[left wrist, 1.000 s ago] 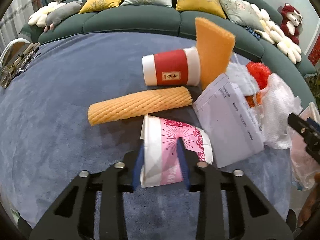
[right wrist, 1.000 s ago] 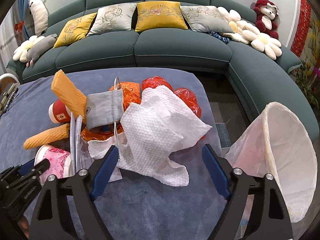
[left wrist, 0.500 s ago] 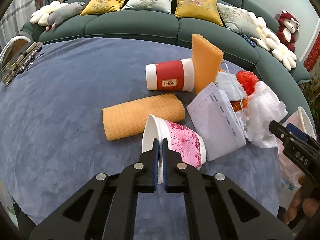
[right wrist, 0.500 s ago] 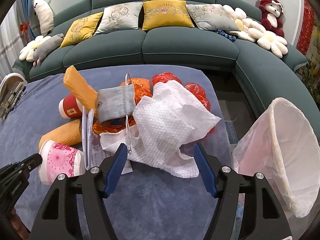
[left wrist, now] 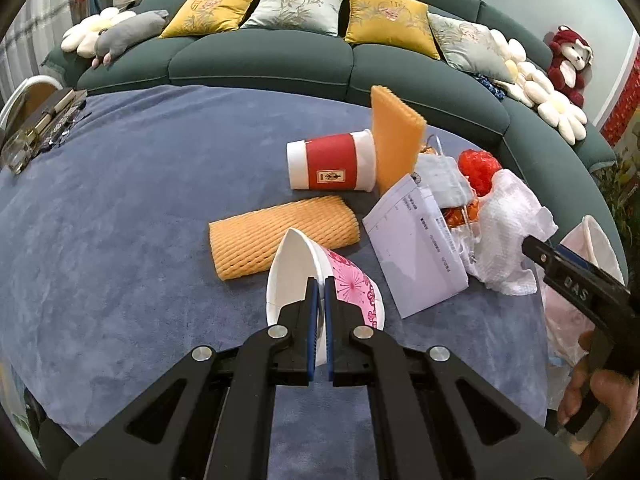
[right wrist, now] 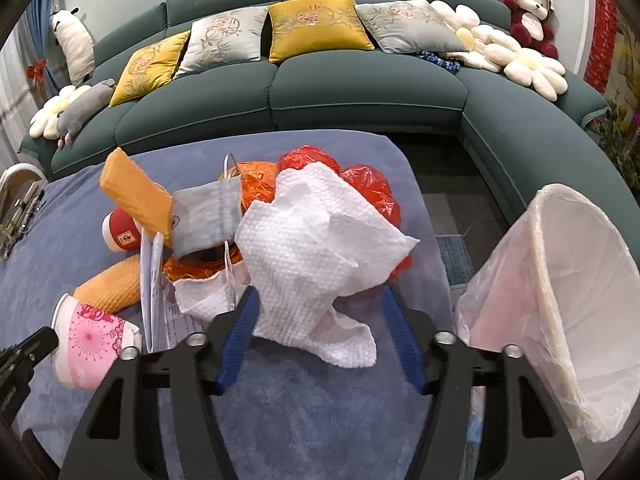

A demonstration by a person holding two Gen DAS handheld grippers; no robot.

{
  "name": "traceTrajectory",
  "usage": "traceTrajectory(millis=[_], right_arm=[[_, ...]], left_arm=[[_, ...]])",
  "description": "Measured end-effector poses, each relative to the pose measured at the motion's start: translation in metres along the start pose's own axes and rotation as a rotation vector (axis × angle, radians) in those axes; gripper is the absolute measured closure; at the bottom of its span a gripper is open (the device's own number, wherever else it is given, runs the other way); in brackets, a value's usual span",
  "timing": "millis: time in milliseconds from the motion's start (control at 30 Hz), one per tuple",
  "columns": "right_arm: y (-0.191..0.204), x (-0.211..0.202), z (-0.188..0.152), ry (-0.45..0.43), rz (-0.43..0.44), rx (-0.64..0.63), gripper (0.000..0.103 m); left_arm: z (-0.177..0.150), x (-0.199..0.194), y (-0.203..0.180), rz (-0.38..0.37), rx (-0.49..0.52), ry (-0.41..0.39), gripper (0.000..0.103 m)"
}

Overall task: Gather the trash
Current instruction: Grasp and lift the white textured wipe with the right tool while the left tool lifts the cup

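The pink paper cup [left wrist: 348, 288], smooth card printed with a starburst pattern, has its white rim squashed to a pointed oval. The left gripper [left wrist: 319, 292] is clenched on that rim, the wall pinched flat between the two blue pads; the cup juts forward from the fingertips, tilted, above the blue velvety table cover [left wrist: 140, 208].

Just behind the cup lies a ribbed orange foam sleeve [left wrist: 280, 236], flattened and net-textured. Beyond it a red-banded paper cup [left wrist: 332, 166] rests on its side, touching a stiff orange foam sheet [left wrist: 394, 140] that stands tilted against the heap. A printed white paper sheet [left wrist: 416, 248] lies to the right of the pink cup.

The embossed white paper towel [right wrist: 304, 248], crumpled, drapes over a grey face mask [right wrist: 204, 216] and crinkled red-orange plastic bags [right wrist: 372, 188]. The right gripper [right wrist: 320, 320] straddles the towel's lower folds, its jaws closing, the towel between them, pads not yet pressing. Beside it at right stands a bin lined with a translucent white bag [right wrist: 560, 300], mouth tipped toward the table.
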State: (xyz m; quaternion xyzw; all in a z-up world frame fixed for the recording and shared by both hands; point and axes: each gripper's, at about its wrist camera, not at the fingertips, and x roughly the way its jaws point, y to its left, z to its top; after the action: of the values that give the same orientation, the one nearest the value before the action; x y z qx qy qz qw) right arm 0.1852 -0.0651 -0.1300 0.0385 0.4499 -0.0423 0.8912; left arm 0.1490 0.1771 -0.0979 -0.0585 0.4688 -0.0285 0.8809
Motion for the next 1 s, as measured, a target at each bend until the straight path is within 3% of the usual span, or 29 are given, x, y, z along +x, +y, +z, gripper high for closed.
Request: traceTrajectory(millis=[67,300,367,833,1000], right_arm=[[0.001,0.007,0.001,0.007,0.012,0.006,0.053],[0.003,0.024,0.001,0.050,0.078,0.041,0.089],[0.003,0.019,0.001,0.039,0.097,0.053,0.093],[0.004,-0.070,0.014,-0.102,0.239,0.073,0.096],[0.000,-0.108,0.025,-0.177,0.249,0.068,0.096]], left_arm=[[0.000,0.001,-0.002,-0.007,0.000,0.006,0.100],[-0.002,0.010,-0.008,0.000,0.012,0.016,0.100],[-0.001,0.009,-0.008,-0.005,0.008,0.017,0.100],[0.000,-0.034,-0.014,-0.008,0.012,-0.047,0.100],[-0.001,-0.058,-0.026,-0.022,0.030,-0.081,0.100]])
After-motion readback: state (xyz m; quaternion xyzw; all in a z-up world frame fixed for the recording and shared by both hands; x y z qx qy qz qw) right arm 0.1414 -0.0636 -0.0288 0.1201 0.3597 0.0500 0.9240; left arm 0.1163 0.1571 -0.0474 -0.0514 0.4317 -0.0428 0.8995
